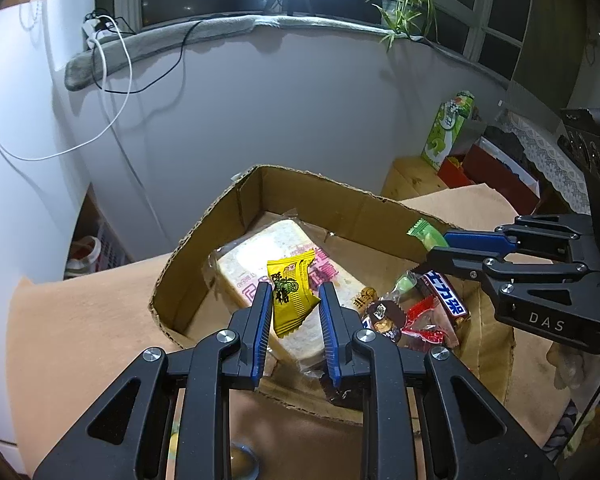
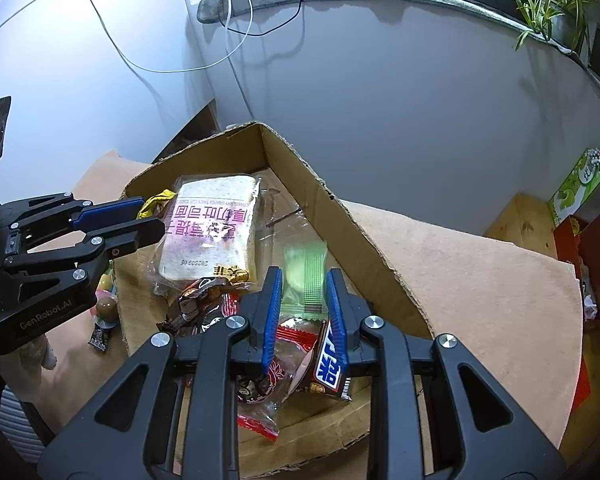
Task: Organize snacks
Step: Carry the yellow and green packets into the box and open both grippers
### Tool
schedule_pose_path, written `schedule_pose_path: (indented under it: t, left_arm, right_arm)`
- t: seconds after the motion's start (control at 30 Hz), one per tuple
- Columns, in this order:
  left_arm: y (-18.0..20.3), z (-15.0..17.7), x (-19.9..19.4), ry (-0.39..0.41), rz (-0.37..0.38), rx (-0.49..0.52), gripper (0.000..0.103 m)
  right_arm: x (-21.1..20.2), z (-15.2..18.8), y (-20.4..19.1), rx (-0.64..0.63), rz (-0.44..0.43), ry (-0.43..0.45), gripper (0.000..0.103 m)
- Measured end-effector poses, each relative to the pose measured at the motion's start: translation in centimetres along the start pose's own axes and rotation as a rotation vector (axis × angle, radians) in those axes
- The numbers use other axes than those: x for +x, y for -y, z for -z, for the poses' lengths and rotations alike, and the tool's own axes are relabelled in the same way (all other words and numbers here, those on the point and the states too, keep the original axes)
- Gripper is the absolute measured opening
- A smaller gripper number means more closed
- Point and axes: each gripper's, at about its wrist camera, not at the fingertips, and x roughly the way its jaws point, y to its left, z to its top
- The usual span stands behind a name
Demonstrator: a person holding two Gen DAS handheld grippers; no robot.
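An open cardboard box (image 1: 204, 232) (image 2: 340, 216) stands on a tan mat. Inside lie a wrapped bread loaf (image 1: 256, 252) (image 2: 212, 220), a dark chocolate bar (image 1: 446, 294) (image 2: 330, 364) and red and brown wrapped sweets (image 1: 420, 320). My left gripper (image 1: 295, 290) (image 2: 152, 216) is shut on a yellow candy packet (image 1: 292, 300) (image 2: 154, 202), held over the loaf. My right gripper (image 2: 303, 280) (image 1: 432, 248) is shut on a green candy packet (image 2: 304, 276) (image 1: 426, 234), held over the box's right side, above the sweets.
A green carton (image 1: 448, 132) (image 2: 580, 188) and a red box (image 1: 496, 172) stand at the right, beyond a wooden block. A few loose sweets (image 2: 104, 304) lie outside the box's left wall. A grey wall with hanging cables and a potted plant (image 1: 404, 4) rises behind.
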Motion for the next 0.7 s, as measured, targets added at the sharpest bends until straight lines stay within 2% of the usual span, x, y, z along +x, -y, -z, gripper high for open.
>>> schedule_pose_path:
  t: [0.03,0.07,0.17,0.2,0.3,0.4,0.7]
  left_arm:
    - [0.0,0.0,0.0,0.001,-0.002,0.0,0.023]
    - [0.1,0.0,0.0,-0.001,-0.004,-0.002,0.024]
    - [0.2,0.0,-0.1,-0.001,-0.006,0.0,0.031]
    - [0.2,0.0,-0.1,0.0,-0.006,0.0,0.034]
    - [0.2,-0.1,-0.3,0.003,-0.005,0.001,0.045]
    - [0.3,-0.1,-0.5,0.008,-0.009,0.0,0.045]
    - [-0.4,0.0,-1.9,0.026,-0.016,-0.018,0.045]
  right_arm:
    - [0.0,0.0,0.0,0.0,0.002,0.0,0.024]
    - [0.0,0.0,0.0,-0.001,0.006,0.0,0.029]
    - [-0.4,0.1,0.1,0.001,0.021,0.015,0.057]
    - [-0.6,0.2,0.1,-0.001,0.024,0.021,0.062]
    - [-0.9,0.2,0.0,-0.005,0.029,0.024,0.066]
    - [-1.2,0.3,-0.2,-0.008,0.044,0.033,0.072]
    - [-2.4,0.9,-0.6,-0.001,0.042,0.044,0.073]
